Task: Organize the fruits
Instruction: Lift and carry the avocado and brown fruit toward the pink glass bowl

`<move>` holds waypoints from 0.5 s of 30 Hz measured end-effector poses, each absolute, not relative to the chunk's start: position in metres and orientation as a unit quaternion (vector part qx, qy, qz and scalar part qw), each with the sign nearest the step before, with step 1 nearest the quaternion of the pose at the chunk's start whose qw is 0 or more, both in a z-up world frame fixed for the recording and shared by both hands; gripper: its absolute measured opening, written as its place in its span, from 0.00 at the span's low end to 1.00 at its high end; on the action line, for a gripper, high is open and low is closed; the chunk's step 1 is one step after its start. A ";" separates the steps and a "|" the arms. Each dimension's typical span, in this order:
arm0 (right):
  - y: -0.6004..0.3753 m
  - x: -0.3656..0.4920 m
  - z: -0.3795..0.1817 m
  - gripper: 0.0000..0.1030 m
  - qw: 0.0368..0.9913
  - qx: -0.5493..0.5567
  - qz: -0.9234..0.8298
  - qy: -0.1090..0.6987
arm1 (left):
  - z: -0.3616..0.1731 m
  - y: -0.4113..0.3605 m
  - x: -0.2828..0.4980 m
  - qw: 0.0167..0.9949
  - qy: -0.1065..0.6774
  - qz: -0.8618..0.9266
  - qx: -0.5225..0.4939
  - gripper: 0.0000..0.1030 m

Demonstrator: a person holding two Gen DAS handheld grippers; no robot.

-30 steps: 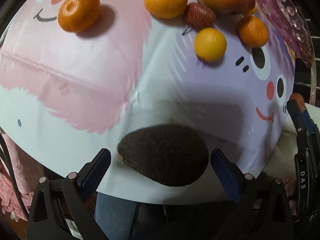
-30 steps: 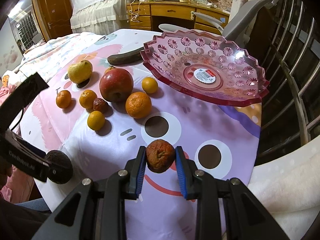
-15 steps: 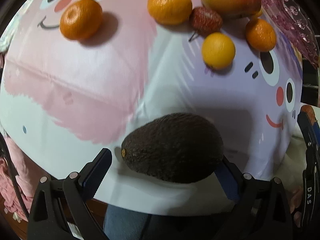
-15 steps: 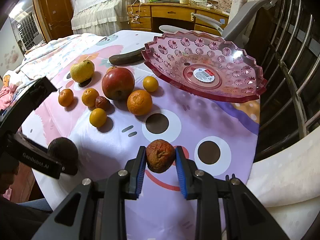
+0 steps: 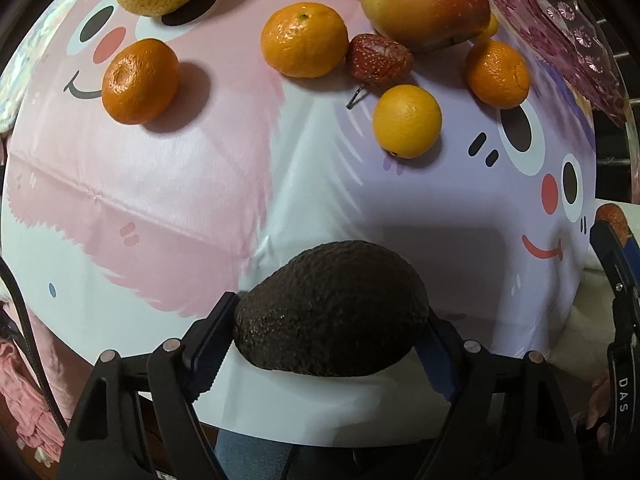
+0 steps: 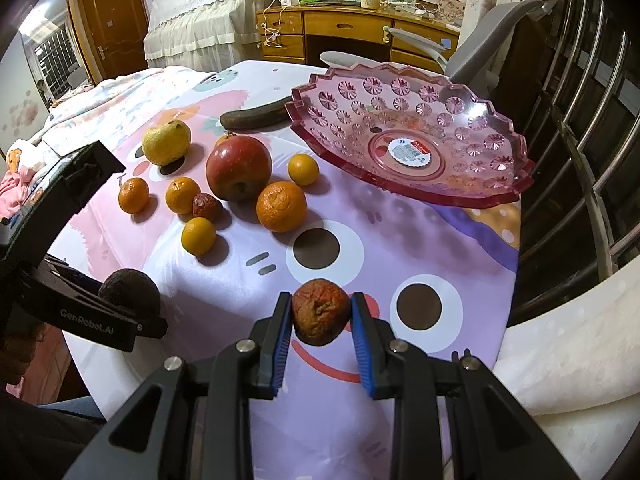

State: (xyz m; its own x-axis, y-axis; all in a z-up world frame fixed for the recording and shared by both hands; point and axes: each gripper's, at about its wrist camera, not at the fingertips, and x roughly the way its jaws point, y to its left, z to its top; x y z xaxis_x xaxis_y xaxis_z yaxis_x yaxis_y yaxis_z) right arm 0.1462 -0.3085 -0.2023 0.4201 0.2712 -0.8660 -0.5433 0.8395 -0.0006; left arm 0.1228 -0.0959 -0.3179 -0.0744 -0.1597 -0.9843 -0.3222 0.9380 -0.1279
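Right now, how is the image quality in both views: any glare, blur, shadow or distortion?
Left wrist view: strong fisheye bend, dark corners, sharp avocado casting a soft shadow on the tablecloth. Right wrist view: same curvature, a glare spot on the pink bowl, fruit sharp, far room softer.

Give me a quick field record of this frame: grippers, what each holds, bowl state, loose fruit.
left hand-held gripper: jaws have just been closing, pads now against the avocado
right hand-held gripper: shut on a shrivelled orange fruit
bowl: pink, no fruit inside
loose fruit on cloth: apple, yellow pear, several oranges, a small red fruit
beside bowl: dark long fruit
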 end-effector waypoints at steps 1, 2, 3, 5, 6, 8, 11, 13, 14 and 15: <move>-0.308 0.147 -0.201 0.28 0.831 -0.141 0.246 0.478 | -0.318 -0.095 0.122 0.661 0.730 0.061 -0.162 0.78; -0.307 0.147 -0.200 0.28 0.832 -0.141 0.247 0.477 | -0.317 -0.098 0.121 0.664 0.728 0.061 -0.159 0.78; -0.307 0.148 -0.198 0.28 0.832 -0.140 0.248 0.476 | -0.315 -0.098 0.125 0.666 0.727 0.059 -0.156 0.78; -0.305 0.149 -0.194 0.28 0.834 -0.139 0.250 0.472 | -0.309 -0.096 0.127 0.673 0.722 0.054 -0.153 0.78; -0.305 0.150 -0.192 0.28 0.835 -0.138 0.251 0.470 | -0.307 -0.104 0.137 0.675 0.720 0.054 -0.151 0.78; -0.303 0.152 -0.189 0.28 0.836 -0.137 0.253 0.468 | -0.302 -0.096 0.142 0.679 0.717 0.055 -0.146 0.78; -0.301 0.155 -0.181 0.28 0.839 -0.136 0.256 0.460 | -0.283 -0.096 0.150 0.689 0.708 0.051 -0.144 0.78; -0.300 0.158 -0.174 0.28 0.843 -0.134 0.257 0.453 | -0.269 -0.097 0.156 0.699 0.700 0.048 -0.140 0.78; -0.300 0.160 -0.171 0.28 0.845 -0.132 0.258 0.450 | -0.263 -0.100 0.160 0.704 0.695 0.046 -0.138 0.78; -0.300 0.162 -0.166 0.28 0.848 -0.129 0.260 0.443 | -0.257 -0.100 0.162 0.710 0.690 0.045 -0.135 0.78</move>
State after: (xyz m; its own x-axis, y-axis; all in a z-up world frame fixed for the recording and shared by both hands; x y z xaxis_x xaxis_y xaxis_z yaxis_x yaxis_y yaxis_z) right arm 0.1621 -0.3002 -0.1659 0.4714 0.3266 -0.8192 -0.5559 0.8312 0.0115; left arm 0.1624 -0.0997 -0.2573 0.0435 -0.1230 -0.9915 -0.2500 0.9595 -0.1300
